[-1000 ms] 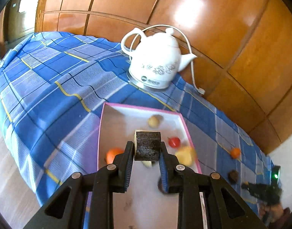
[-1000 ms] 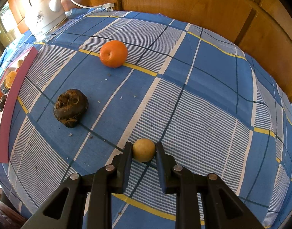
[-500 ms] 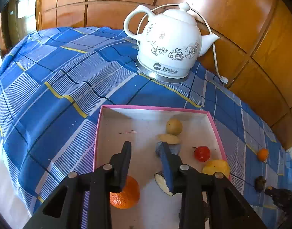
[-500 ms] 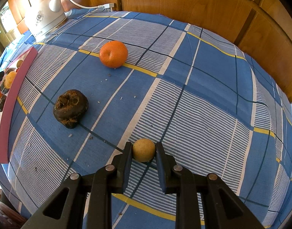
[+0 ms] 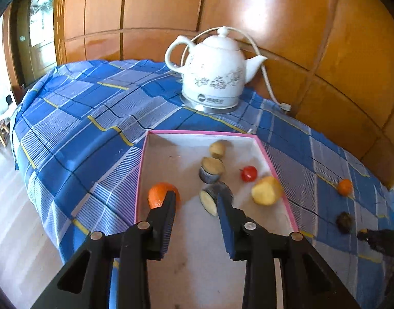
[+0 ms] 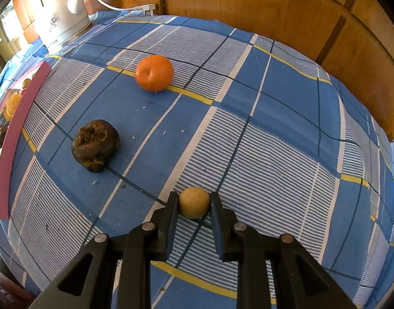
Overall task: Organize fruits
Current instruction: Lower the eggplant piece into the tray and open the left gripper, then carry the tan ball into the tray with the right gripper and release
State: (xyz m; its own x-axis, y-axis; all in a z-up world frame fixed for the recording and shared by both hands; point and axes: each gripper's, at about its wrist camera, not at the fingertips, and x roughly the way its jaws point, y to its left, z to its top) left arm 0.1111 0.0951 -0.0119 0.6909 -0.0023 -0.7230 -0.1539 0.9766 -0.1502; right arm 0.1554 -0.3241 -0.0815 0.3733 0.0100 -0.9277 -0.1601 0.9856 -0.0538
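My left gripper (image 5: pixel 197 203) is open and empty above the pink-rimmed white box (image 5: pixel 171 132). In the box lie an orange (image 5: pixel 158 197), two dark cut pieces (image 5: pixel 211 170) (image 5: pixel 212 195), a small tan fruit (image 5: pixel 217 148), a red fruit (image 5: pixel 249 173) and a yellow fruit (image 5: pixel 266 193). My right gripper (image 6: pixel 194 203) is shut on a small round tan fruit (image 6: pixel 194 202) resting on the blue checked cloth (image 6: pixel 274 154). An orange (image 6: pixel 154 73) and a dark wrinkled fruit (image 6: pixel 95 145) lie on the cloth to its left.
A white electric kettle (image 5: pixel 213 77) with its cord stands behind the box near the wooden wall (image 5: pixel 274 13). The box's pink edge (image 6: pixel 19 118) shows at the left of the right wrist view. The cloth drops off at the table's left edge.
My left gripper let go of the dark cut piece into the box, opened and drew back and up. The right gripper has stayed shut on the tan fruit.
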